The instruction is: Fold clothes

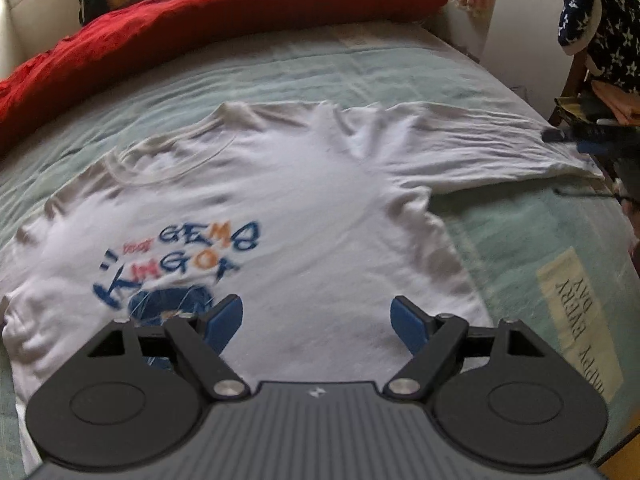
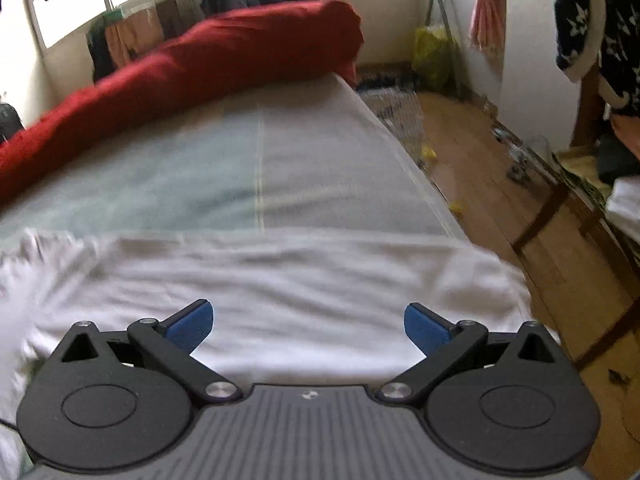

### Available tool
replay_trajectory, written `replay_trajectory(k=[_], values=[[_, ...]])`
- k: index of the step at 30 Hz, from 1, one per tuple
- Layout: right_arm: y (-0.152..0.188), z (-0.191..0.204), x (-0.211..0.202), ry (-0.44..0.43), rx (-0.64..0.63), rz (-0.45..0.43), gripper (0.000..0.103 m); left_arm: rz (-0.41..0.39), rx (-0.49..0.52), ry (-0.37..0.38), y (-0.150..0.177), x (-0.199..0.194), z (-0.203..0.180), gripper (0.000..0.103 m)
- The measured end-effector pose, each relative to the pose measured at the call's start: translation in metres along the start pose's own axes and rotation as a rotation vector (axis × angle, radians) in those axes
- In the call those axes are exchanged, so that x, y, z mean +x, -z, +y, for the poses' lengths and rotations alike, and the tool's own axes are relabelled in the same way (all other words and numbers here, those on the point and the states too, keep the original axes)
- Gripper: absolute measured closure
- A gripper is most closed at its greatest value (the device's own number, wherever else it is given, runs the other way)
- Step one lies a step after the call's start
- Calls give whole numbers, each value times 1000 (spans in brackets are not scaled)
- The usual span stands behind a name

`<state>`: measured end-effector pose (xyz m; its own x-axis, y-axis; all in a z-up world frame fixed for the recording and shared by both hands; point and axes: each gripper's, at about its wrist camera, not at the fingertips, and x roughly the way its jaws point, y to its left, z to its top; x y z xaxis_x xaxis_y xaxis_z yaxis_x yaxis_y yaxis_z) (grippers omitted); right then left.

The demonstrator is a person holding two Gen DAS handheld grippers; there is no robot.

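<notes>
A white T-shirt (image 1: 288,200) with blue and orange lettering lies spread face up on the bed, collar toward the far left, one sleeve stretched out to the right. My left gripper (image 1: 316,324) hovers open over the shirt's lower body, with nothing between its blue pads. In the left wrist view my right gripper (image 1: 560,136) shows at the far right edge, by the end of that sleeve. In the right wrist view my right gripper (image 2: 308,328) stands open over the white cloth (image 2: 280,280) near the bed's right edge, holding nothing.
A rolled red blanket (image 1: 200,24) lies along the far side of the pale green bed sheet (image 1: 320,72). The bed's right edge drops to a wooden floor (image 2: 500,200) with a wire basket (image 2: 400,116). A star-patterned garment (image 1: 600,20) hangs over a chair at right.
</notes>
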<state>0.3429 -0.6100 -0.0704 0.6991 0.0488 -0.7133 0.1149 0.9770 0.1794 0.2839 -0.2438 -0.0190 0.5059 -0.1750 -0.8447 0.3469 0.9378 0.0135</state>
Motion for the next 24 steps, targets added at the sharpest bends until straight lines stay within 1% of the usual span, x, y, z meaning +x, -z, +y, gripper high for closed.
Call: replay_trajectory(k=[2,4,5,6,7,10,11,14,16,17,18,20,22,23,24], values=[[-7,0,12,-18,3,5,0,4,9,-3,-3,2,-6,22],[-3,-3,28,-21,-8,44,0,8,22,-9,-4,4,-9,22],[5,-6,33,-7,-17,67,0,14,25,-15,-4,5,-10,22],[13,-11,31,-6,-38,61,0,20,23,-22,-4,6,-9,22],[21,-16,25,-11,-56,37,0,26,15,-27,-3,6,-8,22],[29,-39,13,-27,17,56,0,42,-12,-34,-1,6,-3,22],[25,-44,9,-23,33,66,0,45,-18,-36,-1,7,-2,22],[9,-51,4,-17,88,44,0,39,-19,-38,-3,8,-4,22],[-2,-53,10,8,94,4,0,35,-6,-33,-5,9,-8,22],[-5,-56,18,19,102,5,0,31,1,-29,-6,9,-10,22],[-9,-59,26,31,112,8,0,29,9,-27,-6,9,-11,22],[-9,-72,43,55,145,44,0,28,20,-28,-6,8,-12,22],[-7,-81,42,80,122,33,0,31,22,-32,-6,6,-11,22],[-7,-85,42,107,122,54,0,35,14,-36,-5,6,-9,22],[-7,-91,39,111,135,65,0,39,4,-41,-4,6,-6,22]])
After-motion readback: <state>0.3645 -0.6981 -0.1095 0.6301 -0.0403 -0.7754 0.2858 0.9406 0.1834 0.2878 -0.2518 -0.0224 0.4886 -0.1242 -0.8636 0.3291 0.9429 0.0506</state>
